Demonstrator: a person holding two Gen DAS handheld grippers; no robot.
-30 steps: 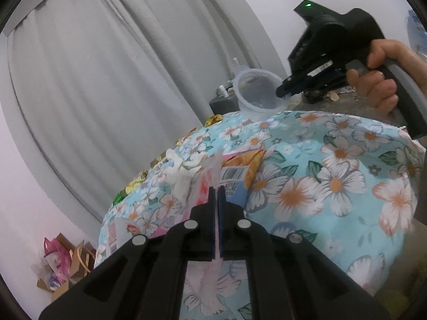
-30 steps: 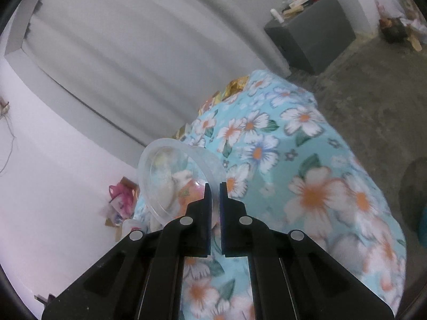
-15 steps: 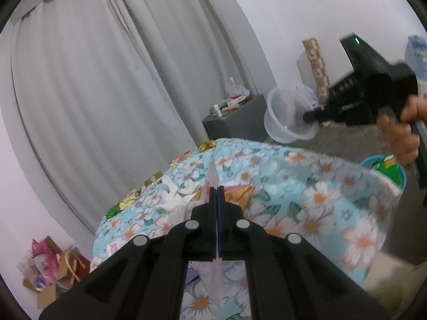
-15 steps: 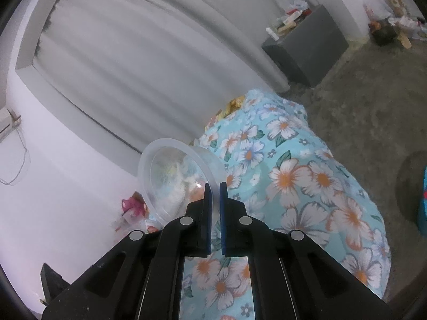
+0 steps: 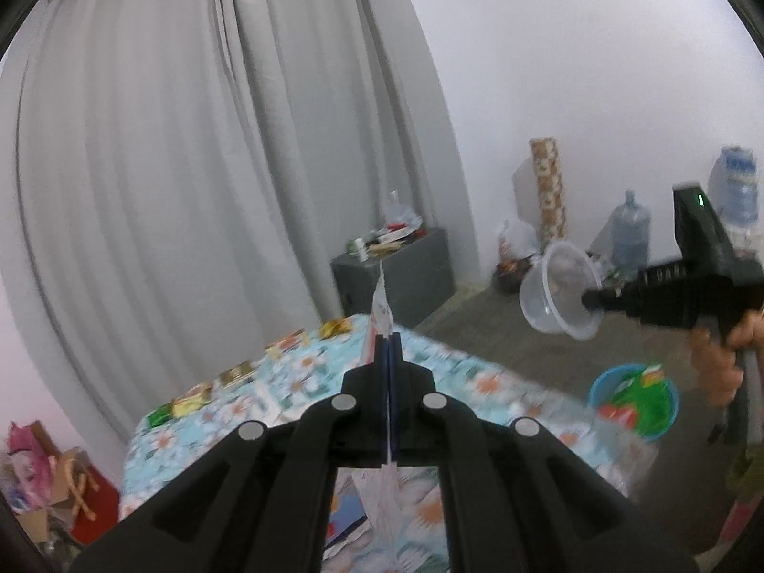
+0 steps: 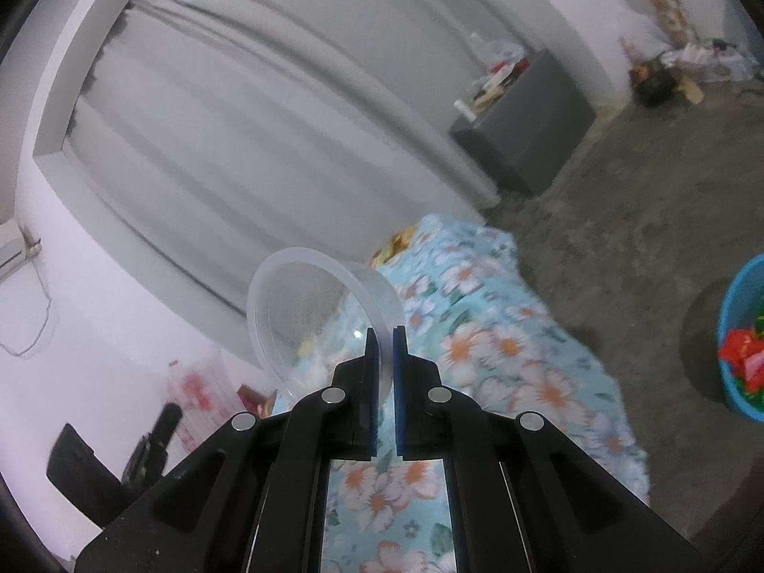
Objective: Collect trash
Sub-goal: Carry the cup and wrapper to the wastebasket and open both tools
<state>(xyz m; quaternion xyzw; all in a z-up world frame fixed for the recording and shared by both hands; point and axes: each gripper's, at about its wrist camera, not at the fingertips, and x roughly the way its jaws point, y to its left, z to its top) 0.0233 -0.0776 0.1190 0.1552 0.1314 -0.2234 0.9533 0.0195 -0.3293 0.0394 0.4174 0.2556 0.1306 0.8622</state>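
My left gripper is shut on a thin white wrapper that sticks up past the tips and hangs below them, lifted above the floral-clothed table. My right gripper is shut on the rim of a clear plastic bowl, held tilted in the air. The left wrist view shows that bowl at the right, above the floor, with a hand on the gripper's handle. A blue bin with green and red trash stands on the floor beside the table; it also shows as the blue bin in the right wrist view.
Several gold and green wrappers lie along the table's far edge. A dark cabinet with clutter stands by the grey curtain. Water jugs and a patterned roll stand at the wall. A box of bags is lower left.
My left gripper rose with the wrapper, so the table now lies lower. The right gripper carried the bowl off the table to the right, toward the blue bin.
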